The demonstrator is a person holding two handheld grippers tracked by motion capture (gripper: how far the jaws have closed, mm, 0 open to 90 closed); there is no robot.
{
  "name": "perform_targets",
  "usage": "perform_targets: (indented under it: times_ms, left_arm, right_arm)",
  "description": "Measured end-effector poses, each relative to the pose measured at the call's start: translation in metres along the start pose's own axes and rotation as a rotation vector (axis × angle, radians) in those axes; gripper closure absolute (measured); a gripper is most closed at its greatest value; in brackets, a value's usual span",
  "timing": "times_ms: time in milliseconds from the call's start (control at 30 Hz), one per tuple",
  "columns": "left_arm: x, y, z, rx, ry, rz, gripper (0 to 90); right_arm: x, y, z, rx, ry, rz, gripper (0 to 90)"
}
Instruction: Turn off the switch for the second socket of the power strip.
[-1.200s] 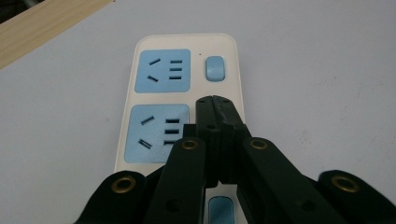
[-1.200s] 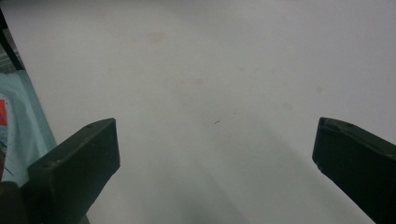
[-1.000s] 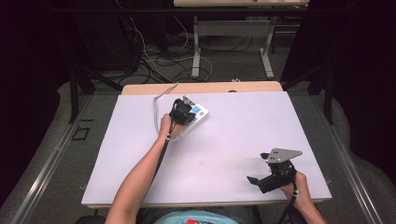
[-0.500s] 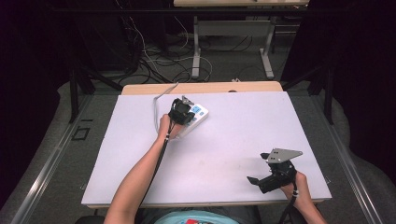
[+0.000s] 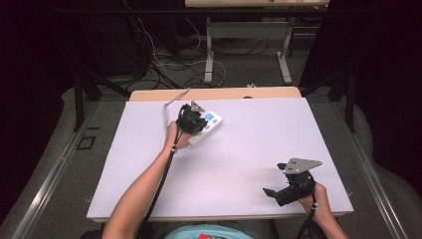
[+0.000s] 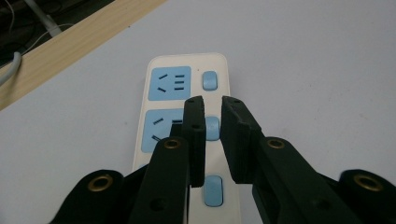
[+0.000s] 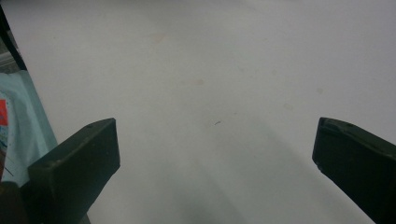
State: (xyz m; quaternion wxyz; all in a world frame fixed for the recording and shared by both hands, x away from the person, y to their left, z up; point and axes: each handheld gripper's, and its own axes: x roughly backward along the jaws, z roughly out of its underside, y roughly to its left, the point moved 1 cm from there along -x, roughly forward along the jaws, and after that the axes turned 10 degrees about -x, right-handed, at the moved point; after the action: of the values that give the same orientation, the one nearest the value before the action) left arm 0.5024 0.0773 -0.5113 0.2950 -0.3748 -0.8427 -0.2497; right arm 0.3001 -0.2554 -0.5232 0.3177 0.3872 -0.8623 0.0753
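Note:
A white power strip (image 6: 187,84) with blue sockets and blue switch buttons lies at the back left of the table (image 5: 211,122). My left gripper (image 6: 213,105) hovers just above its middle switch, pointing along the strip. Its jaws have just been opening and stand a narrow gap apart, with nothing between them. In the high view the left gripper (image 5: 195,120) covers the near half of the strip. My right gripper (image 5: 274,181) rests near the front right edge, open wide, and its jaws (image 7: 215,135) frame only bare white table.
The table top (image 5: 249,149) is covered by a white sheet, with a wooden strip (image 5: 219,93) along the far edge. The power strip's grey cable (image 5: 166,112) runs off the back left. A light blue shirt (image 7: 18,126) shows at the near edge.
My left hand has lifted slightly over the power strip. The right gripper has kept still.

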Motion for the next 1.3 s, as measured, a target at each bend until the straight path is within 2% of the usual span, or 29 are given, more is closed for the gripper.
perform_targets:
  times_ms: [67, 200, 400, 600, 700, 733, 800, 867, 1000, 1300]
  left_arm:
    - [0.003, 0.000, 0.000, 0.003, 0.001, 0.002, 73.9]
    - [0.009, 0.000, 0.002, 0.010, 0.008, 0.022, 60.6]
    - [0.019, -0.001, 0.007, 0.039, 0.001, 0.012, 33.7]
    - [0.031, -0.005, 0.014, 0.050, 0.000, -0.020, 17.9]
    - [0.038, -0.009, 0.018, 0.052, 0.001, -0.029, 14.2]
    - [0.041, -0.010, 0.020, 0.050, 0.006, -0.033, 12.1]
    - [0.045, -0.013, 0.023, 0.045, 0.012, -0.038, 8.2]
    - [0.050, -0.016, 0.028, 0.041, 0.014, -0.041, 5.0]
    - [0.058, -0.021, 0.035, 0.036, 0.020, -0.046, 0.0]
    - [0.075, -0.027, 0.050, 0.033, 0.009, -0.057, 0.0]
  right_arm:
    - [0.001, -0.001, 0.000, 0.005, 0.017, -0.011, 0.1]
    - [0.000, 0.000, 0.000, -0.001, 0.004, -0.013, 0.1]
    - [0.001, 0.000, 0.000, -0.002, 0.004, -0.009, 0.2]
    - [0.000, 0.001, 0.000, -0.007, 0.011, 0.000, 0.1]
    - [0.000, 0.000, 0.000, -0.001, 0.001, -0.002, 0.1]
    - [0.001, -0.001, 0.000, 0.004, 0.017, -0.012, 0.2]
    - [0.000, 0.000, 0.000, 0.002, 0.001, -0.001, 0.2]
    - [0.001, 0.000, 0.000, -0.001, 0.015, -0.001, 0.2]
    - [0.000, 0.001, 0.000, -0.002, 0.004, -0.001, 0.2]
    - [0.000, 0.001, 0.000, 0.000, 0.003, -0.003, 0.2]
